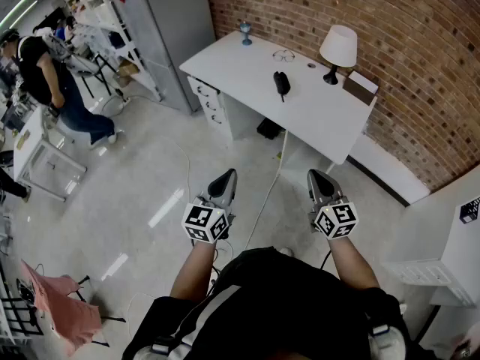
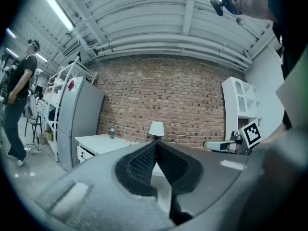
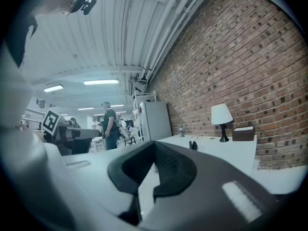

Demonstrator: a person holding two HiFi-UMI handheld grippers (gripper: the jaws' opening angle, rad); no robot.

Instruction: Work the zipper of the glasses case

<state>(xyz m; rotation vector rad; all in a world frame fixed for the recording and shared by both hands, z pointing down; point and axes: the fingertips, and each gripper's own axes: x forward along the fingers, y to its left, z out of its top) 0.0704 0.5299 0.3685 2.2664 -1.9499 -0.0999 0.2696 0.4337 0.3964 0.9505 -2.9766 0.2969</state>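
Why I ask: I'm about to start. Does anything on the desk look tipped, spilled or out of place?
Nothing stands out. The lamp stands upright, the glasses and the case lie flat and apart on the desk, and nothing is spilled.

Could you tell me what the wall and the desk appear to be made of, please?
Wall: rough, matt red brick, going by its pale mortar joints. Desk: likely painted or laminated board, judging by its smooth, even white top; uncertain.
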